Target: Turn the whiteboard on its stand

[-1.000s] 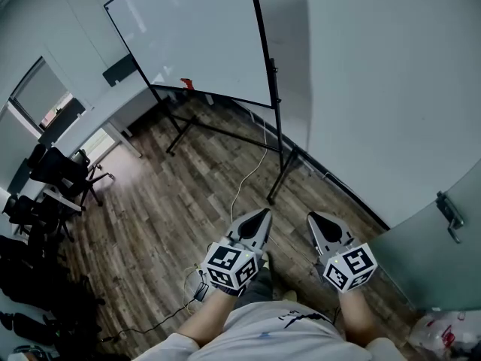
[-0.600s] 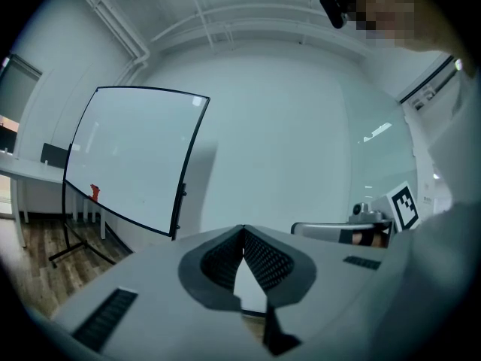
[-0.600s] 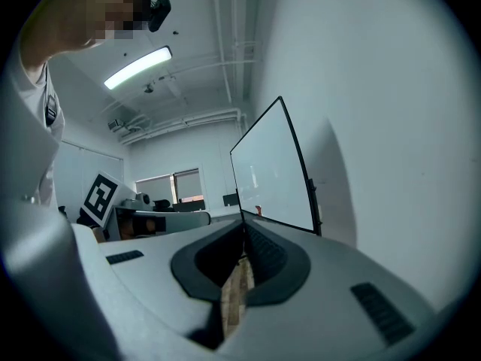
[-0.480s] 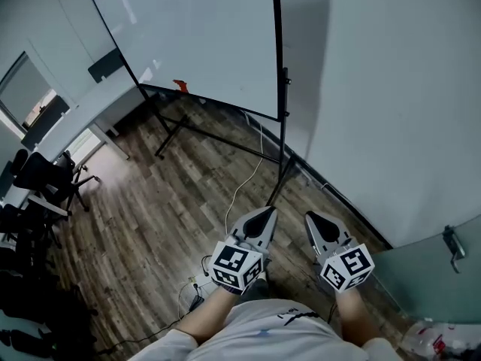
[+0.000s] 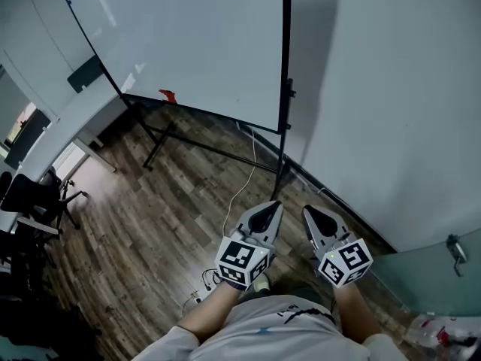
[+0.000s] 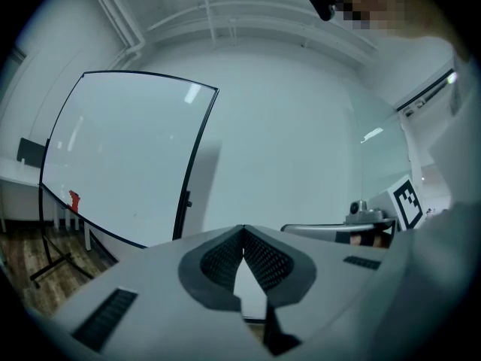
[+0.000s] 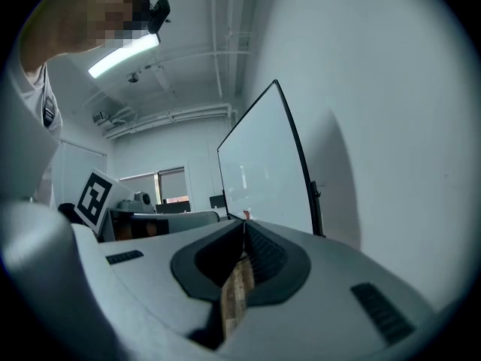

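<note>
A large whiteboard (image 5: 188,43) stands in a black stand (image 5: 285,104) close to the wall, ahead of me; a small red thing (image 5: 167,95) sits on its lower rail. Both grippers point level towards the stand's right post and touch nothing. My left gripper (image 5: 273,204) is shut with nothing between its jaws, and so is my right gripper (image 5: 307,210) beside it. The left gripper view has the whiteboard (image 6: 128,156) at its left beyond the shut tips of the left gripper (image 6: 243,229). In the right gripper view, the whiteboard (image 7: 263,171) stands edge-on past the right gripper (image 7: 244,222).
A white cable (image 5: 242,186) runs over the wooden floor from the stand to a power strip (image 5: 201,295) by my feet. A desk (image 5: 75,115) and office chairs (image 5: 30,198) stand at the left. A door with a handle (image 5: 455,247) is at the right.
Both grippers have moved forward together towards the stand. The whiteboard now looks larger and nearer in the head view. The jaws stayed shut.
</note>
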The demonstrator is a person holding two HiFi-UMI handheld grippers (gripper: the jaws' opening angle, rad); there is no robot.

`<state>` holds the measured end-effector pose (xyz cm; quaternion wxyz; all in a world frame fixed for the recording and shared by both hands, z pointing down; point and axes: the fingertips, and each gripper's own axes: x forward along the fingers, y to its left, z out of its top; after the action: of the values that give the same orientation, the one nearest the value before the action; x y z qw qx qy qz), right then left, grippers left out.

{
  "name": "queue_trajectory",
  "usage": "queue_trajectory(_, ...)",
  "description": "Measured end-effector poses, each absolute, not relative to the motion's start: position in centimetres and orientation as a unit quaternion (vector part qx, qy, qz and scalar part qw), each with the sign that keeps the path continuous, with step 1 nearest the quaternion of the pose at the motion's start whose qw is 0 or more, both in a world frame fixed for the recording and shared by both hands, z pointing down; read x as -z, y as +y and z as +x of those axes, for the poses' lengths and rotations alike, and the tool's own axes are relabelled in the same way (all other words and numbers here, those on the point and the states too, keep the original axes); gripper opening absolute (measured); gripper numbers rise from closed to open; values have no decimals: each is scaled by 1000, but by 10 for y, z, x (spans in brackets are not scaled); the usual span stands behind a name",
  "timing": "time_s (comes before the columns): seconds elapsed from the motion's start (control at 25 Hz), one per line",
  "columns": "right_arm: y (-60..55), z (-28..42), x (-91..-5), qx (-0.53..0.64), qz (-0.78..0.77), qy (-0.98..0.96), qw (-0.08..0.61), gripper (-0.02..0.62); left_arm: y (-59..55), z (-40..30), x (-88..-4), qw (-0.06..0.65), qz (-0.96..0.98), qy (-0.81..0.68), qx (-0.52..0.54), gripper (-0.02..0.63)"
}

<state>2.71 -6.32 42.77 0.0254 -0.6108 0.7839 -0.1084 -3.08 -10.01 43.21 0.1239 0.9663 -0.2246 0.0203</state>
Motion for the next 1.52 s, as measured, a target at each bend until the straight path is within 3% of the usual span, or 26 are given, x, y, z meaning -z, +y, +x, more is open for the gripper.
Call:
queue_trajectory(0.44,-139,49,-439,109,-596,795,22,15,-167,-11,-447,139,960,-243,-26,12)
queue_trajectory(1.12,-324,142,-472,119,-527,842,-6,18,-331,96,-466,132,939,-317,-26,12)
queue_trajectory(1.52,-408,193,-543,146,-518,841,-50,131,-391,129,-501,141,922,-359,-44,12)
